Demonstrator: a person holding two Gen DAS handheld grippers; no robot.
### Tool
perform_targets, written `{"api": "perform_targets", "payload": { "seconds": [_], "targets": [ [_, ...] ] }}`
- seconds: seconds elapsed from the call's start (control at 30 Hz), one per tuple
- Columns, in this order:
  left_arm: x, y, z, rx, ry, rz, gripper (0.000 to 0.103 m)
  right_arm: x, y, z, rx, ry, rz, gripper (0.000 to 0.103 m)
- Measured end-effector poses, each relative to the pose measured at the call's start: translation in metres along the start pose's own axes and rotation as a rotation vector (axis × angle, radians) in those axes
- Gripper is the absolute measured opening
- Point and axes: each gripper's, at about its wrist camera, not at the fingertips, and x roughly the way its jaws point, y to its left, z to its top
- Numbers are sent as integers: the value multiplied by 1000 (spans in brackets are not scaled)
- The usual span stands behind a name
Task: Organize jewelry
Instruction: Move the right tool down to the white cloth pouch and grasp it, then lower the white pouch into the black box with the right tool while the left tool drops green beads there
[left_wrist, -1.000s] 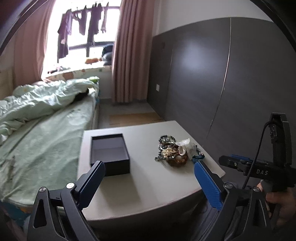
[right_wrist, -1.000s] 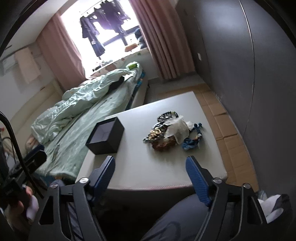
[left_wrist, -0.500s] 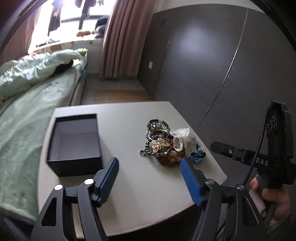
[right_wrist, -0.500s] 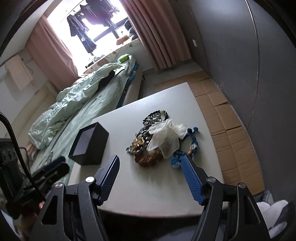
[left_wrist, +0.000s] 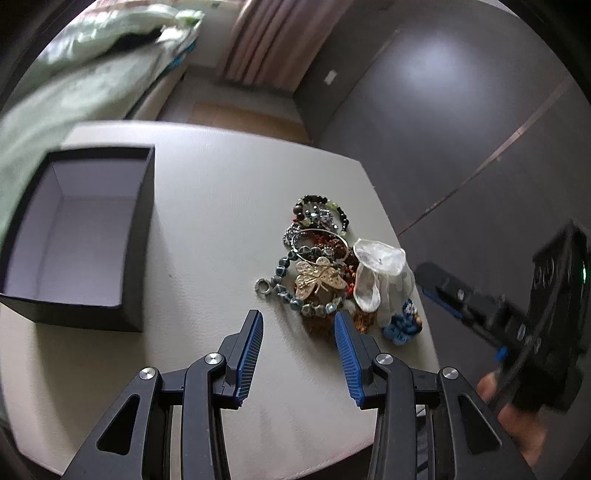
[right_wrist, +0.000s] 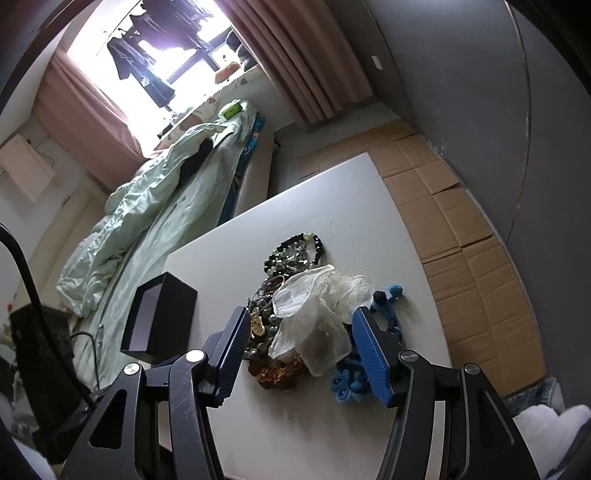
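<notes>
Jewelry (left_wrist: 317, 266) lies in a tangled heap on the pale bench (left_wrist: 207, 206), just ahead of the left gripper (left_wrist: 298, 325) and a little to its right. The left gripper hangs above the bench with its blue-padded fingers (left_wrist: 251, 350) spread apart and nothing between them; the near edge of the heap sits just beyond its tips. In the heap a gold butterfly brooch (left_wrist: 320, 280) rests on a string of grey-green beads (left_wrist: 295, 295), with a thin metal bangle (left_wrist: 319, 240) and a dark beaded bracelet (left_wrist: 321, 210) farther out. A crumpled clear glove (left_wrist: 380, 273) lies against the heap's right side, and a blue knotted cord piece (left_wrist: 402, 325) sits nearest the bench edge on that side. Off to the left gripper's left stands an open black box (left_wrist: 133, 258), well apart from the heap, its pale inside bare.

The right gripper (right_wrist: 299, 343) comes at the same heap from the other side, its fingers (right_wrist: 369, 354) also held wide with nothing clamped. From its view the glove (right_wrist: 317, 314) lies right between and just beyond the fingertips, the blue cord (right_wrist: 351, 376) partly behind the right finger, and the box (right_wrist: 166, 314) off to the left. Beyond the bench is a bed (right_wrist: 147, 206) with a rumpled green cover.
</notes>
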Motion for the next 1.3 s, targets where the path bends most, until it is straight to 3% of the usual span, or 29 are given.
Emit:
{"api": "perform_targets", "payload": {
  "seconds": [0.1, 0.27, 0.47, 0.53, 0.67, 0.7, 0.77, 0.8, 0.83, 1.17, 1.3],
  "targets": [
    [12, 8, 7, -88, 39, -34, 42, 5, -4, 3, -5, 13, -17, 59],
    [31, 22, 13, -247, 124, -55, 42, 18, -10, 9, 34, 48, 25, 59],
    [42, 24, 13, -353, 136, -63, 42, 33, -8, 12, 25, 89, -3, 59],
    [44, 24, 14, -366, 132, -48, 25, 35, -12, 13, 45, 93, -3, 59],
    [42, 23, 16, -363, 100, -17, 14, 41, -14, 15, 70, 107, -2, 59],
    [39, 24, 17, -362, 94, -16, 13, 43, -14, 16, 69, 112, -4, 56],
    [33, 24, 20, -356, 81, -18, 12, 48, -12, 16, 69, 139, 4, 34],
    [30, 23, 22, -347, 72, -17, 8, 52, -13, 15, 77, 161, 16, 14],
    [26, 23, 23, -341, 65, -19, 8, 53, -13, 15, 84, 169, 24, 8],
    [-27, 22, 38, -261, -21, -87, 8, 21, 24, 16, 48, 85, 151, 3],
    [-45, 20, 44, -222, -24, -122, 8, 12, 40, 17, 37, 51, 143, 3]
  ]
}}
